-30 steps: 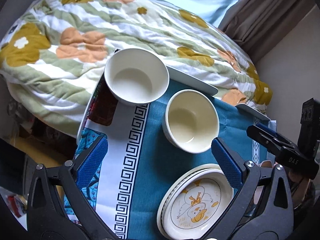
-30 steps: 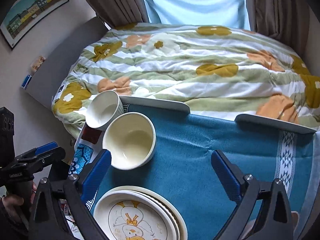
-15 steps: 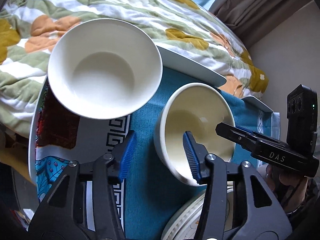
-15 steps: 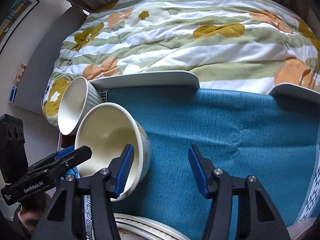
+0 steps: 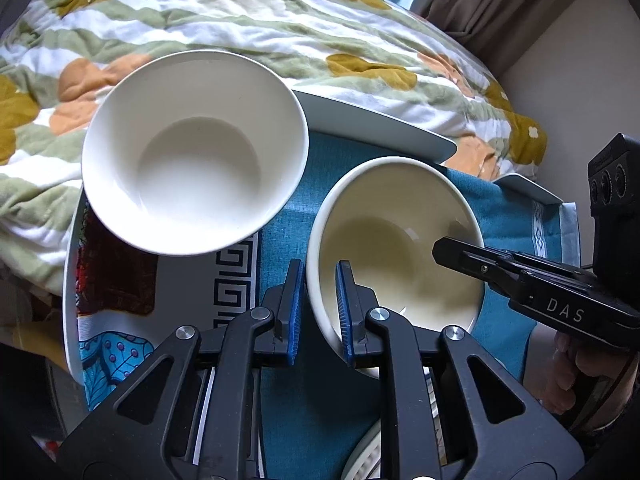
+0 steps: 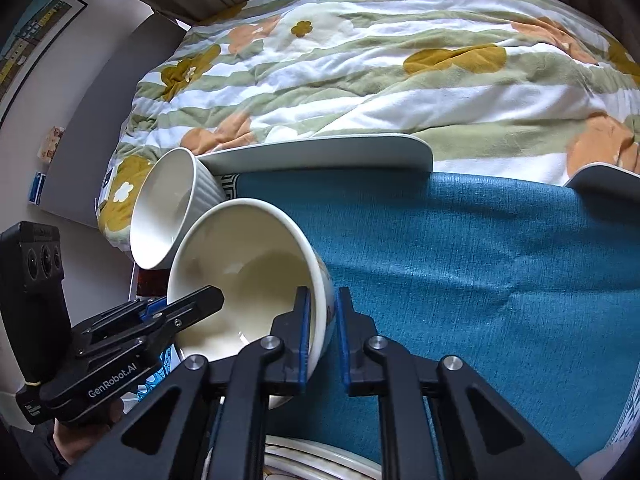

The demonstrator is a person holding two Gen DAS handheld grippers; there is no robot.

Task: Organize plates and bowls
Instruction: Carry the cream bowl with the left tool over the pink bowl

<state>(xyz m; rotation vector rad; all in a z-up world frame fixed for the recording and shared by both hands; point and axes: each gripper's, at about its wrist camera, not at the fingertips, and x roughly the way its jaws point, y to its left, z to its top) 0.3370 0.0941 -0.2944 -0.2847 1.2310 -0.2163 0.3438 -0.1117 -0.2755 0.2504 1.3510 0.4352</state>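
Since the earlier frame both grippers have closed in: left wrist view, the left gripper pinches the near rim of the cream bowl, white ribbed bowl just beside, so a lift risks knocking it. Right wrist view, the right gripper clamps the opposite rim; uneven pulls could tip the bowl, and open blue tablecloth lies rightward, short of the table edge.

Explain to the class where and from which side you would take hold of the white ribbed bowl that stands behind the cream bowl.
Grip the white ribbed bowl by its rim, one finger inside and one outside, coming from above on its near edge. It stands upright and open, its wall is thin and flares outward, and the body looks too wide to span. The far side lies close to the table edge and quilt.
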